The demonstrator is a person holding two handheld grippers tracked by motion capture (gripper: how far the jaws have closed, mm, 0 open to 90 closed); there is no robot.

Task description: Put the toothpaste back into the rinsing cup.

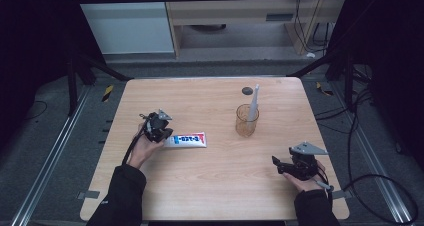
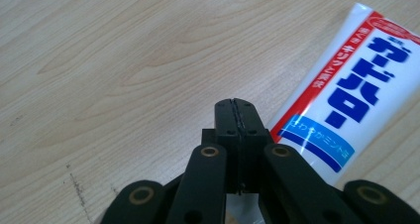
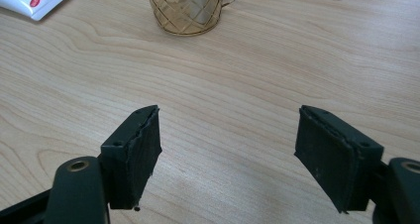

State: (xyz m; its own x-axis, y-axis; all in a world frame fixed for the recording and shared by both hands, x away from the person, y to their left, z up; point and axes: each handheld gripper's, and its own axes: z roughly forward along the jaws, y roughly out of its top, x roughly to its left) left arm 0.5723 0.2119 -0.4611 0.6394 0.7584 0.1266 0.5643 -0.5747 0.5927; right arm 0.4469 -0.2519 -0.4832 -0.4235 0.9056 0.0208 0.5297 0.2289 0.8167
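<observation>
light wooden table [image 1: 210, 181] on grey floor [image 1: 40, 136], dark curtains beside. left gripper [image 2: 236, 116], jaws pressed together on nothing, beside toothpaste tube [image 1: 186, 140] toward the left edge; right gripper [image 3: 228, 149] gapes empty near the right front corner.

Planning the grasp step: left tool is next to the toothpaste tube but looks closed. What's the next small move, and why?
Probably open the left tool before moving closer. Its jaws are pressed together with nothing between them, and the toothpaste tube lies flat on the table just beside their tips, not between them. Once open, it could straddle the tube. The right tool is already open, farther off near the amber cup.
</observation>
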